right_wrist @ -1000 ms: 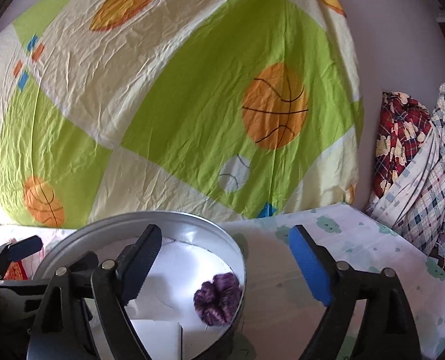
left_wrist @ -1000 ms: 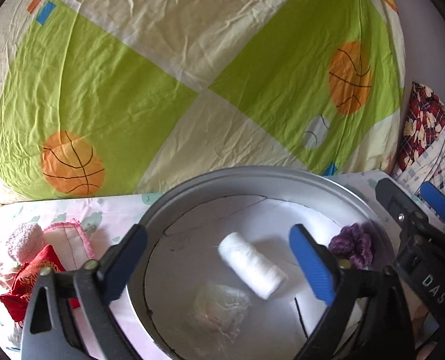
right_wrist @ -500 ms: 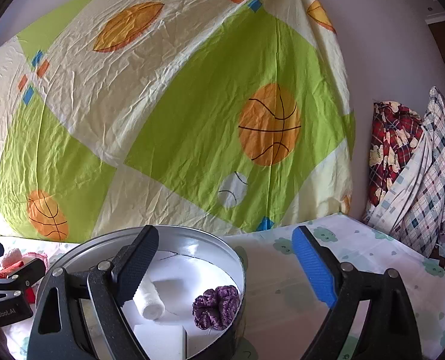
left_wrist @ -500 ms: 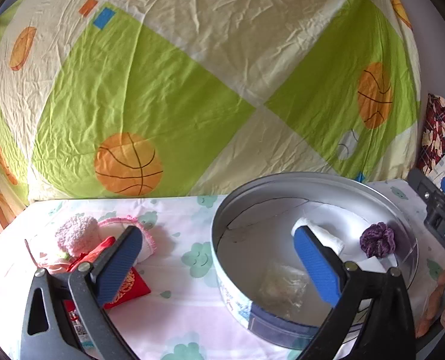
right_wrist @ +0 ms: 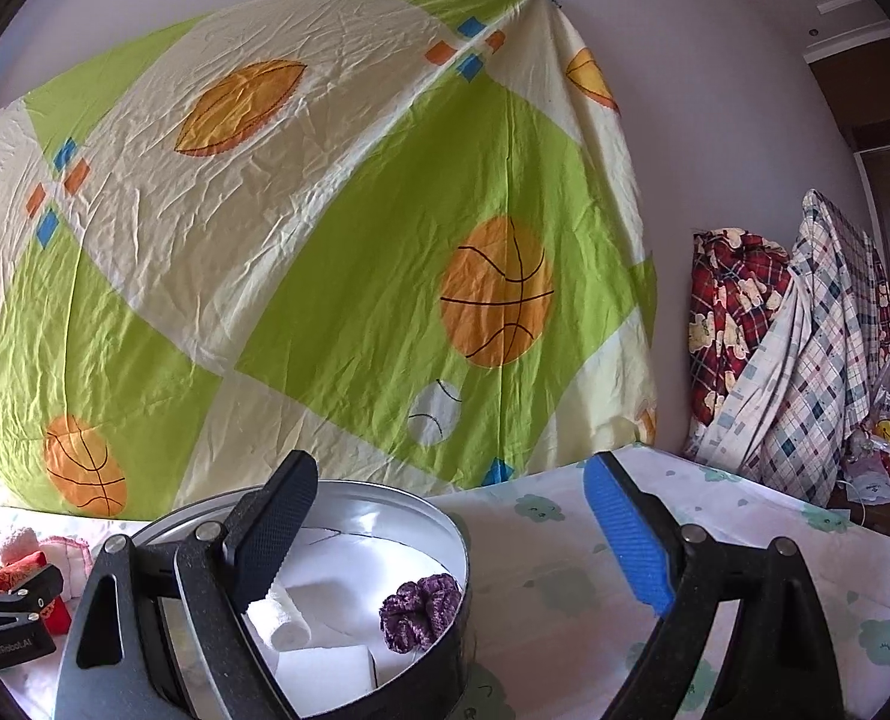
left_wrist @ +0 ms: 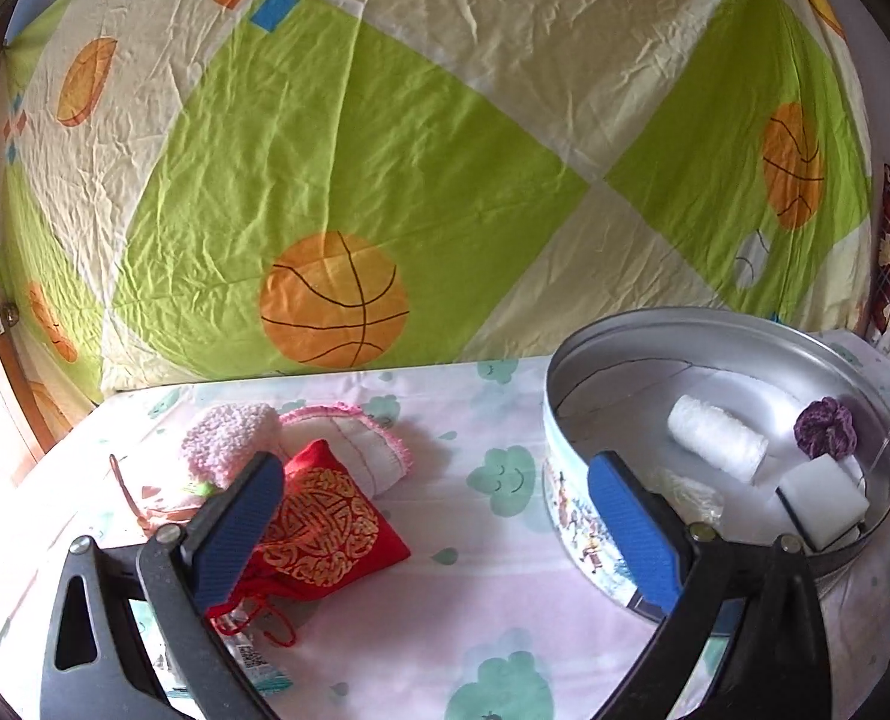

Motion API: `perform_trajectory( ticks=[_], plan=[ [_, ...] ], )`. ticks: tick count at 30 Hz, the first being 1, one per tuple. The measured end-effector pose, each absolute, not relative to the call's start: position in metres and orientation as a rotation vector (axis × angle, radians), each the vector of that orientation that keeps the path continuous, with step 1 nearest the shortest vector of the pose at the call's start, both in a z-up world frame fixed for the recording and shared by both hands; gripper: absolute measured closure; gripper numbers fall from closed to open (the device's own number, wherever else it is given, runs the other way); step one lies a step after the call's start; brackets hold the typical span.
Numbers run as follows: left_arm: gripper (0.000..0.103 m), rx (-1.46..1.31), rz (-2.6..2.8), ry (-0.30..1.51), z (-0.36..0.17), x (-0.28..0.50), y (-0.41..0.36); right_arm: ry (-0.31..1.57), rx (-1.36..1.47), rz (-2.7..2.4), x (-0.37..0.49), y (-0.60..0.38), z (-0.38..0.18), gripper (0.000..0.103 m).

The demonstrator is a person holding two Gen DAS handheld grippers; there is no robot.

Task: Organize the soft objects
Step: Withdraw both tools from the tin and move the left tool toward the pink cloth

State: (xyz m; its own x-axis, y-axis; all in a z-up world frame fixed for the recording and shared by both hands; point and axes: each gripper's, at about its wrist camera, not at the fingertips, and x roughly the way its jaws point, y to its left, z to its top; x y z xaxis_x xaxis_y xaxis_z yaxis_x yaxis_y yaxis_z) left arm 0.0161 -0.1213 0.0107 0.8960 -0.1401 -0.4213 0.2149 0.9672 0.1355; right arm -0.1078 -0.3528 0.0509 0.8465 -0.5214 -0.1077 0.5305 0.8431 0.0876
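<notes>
Left gripper (left_wrist: 433, 516) is swinging left off the round tin (left_wrist: 571, 498) toward the pile on the desk's left; its fingers are standing wide apart, gripping nothing. Red pouch (left_wrist: 325, 528) is lying just ahead, pink fluffy piece (left_wrist: 229, 438) behind it. Right gripper (right_wrist: 451, 540) is hovering over the tin, fingers wide, empty. White roll (left_wrist: 715, 444), purple scrunchie (left_wrist: 826, 426) and sponge (left_wrist: 823, 495) are already sitting in the tin, so the pouch is likely next.

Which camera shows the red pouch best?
The left wrist view. There the red pouch lies on the table, mostly in full sight, beside the open left gripper. The right wrist view shows only a small red part of it at the left edge, behind the left gripper.
</notes>
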Motion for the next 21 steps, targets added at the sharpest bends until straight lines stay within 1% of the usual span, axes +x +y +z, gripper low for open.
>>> perform_trajectory(
  ticks=[7,13,21],
  plan=[
    [0.0,0.168,-0.192,0.421,0.012,0.015,-0.1,0.059,0.099,-0.576,-0.121,-0.335,0.052,0.011],
    [0.0,0.157,-0.187,0.422,0.013,0.015,-0.08,0.099,0.17,-0.532,-0.125,-0.324,0.049,0.011],
    [0.0,0.169,-0.181,0.413,0.013,0.015,-0.063,0.105,0.13,-0.509,-0.124,-0.296,0.049,0.011]
  ],
)
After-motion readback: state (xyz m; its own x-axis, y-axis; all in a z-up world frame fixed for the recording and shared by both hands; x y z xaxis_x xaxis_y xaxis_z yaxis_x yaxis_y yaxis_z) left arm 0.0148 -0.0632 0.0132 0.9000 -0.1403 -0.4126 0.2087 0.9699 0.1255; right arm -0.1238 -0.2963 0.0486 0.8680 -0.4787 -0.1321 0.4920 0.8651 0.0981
